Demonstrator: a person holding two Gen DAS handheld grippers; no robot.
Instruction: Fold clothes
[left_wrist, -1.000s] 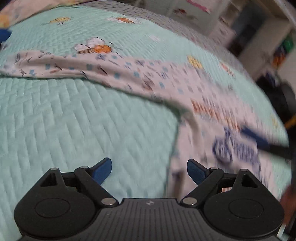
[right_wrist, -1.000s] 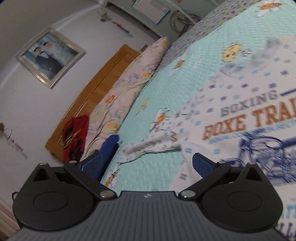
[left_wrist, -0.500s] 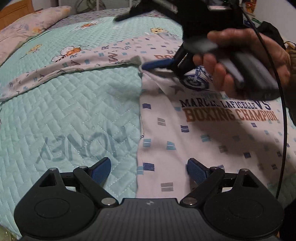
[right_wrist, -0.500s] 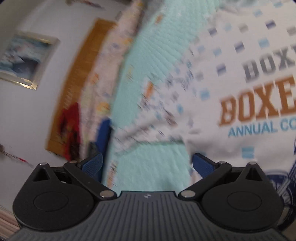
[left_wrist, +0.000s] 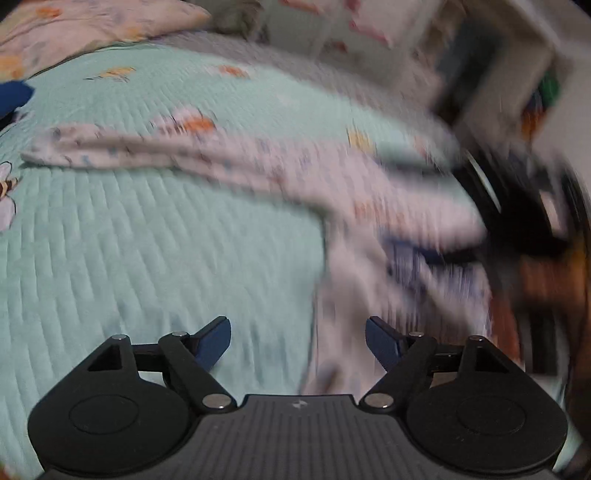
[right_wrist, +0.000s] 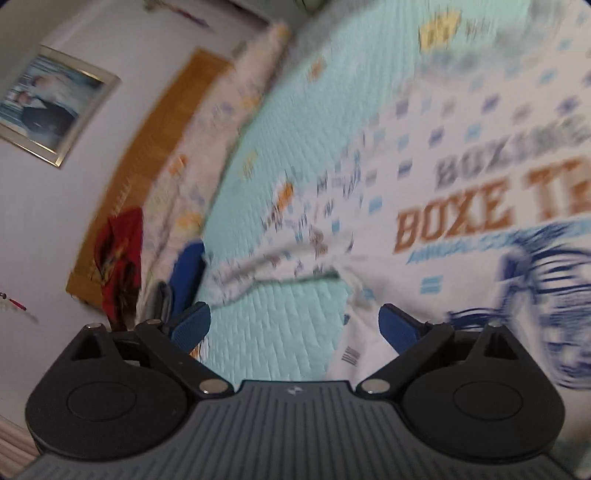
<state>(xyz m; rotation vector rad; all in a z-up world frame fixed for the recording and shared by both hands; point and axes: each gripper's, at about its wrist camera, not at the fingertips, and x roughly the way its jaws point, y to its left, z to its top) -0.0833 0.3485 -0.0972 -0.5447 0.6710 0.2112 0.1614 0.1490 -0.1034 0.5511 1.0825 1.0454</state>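
Here, largest first:
Bed: the mint quilt (left_wrist: 147, 258) lies under both of your grippers and carries the whole garment.
Shirt: the printed white shirt (right_wrist: 461, 184) lies flat ahead and to the right of your right fingers; in the blurred left view it lies to the right of your left fingers.
Sleeve: the long sleeve (left_wrist: 147, 151) runs crosswise, well ahead of your left fingers, its cuff far to their left.
Nearer hand: I judge your right gripper (right_wrist: 295, 323) nearer the armpit, just ahead of its fingers.
Fingers: your left gripper (left_wrist: 298, 341) and the right are spread wide, holding nothing.
Containers: none visible.
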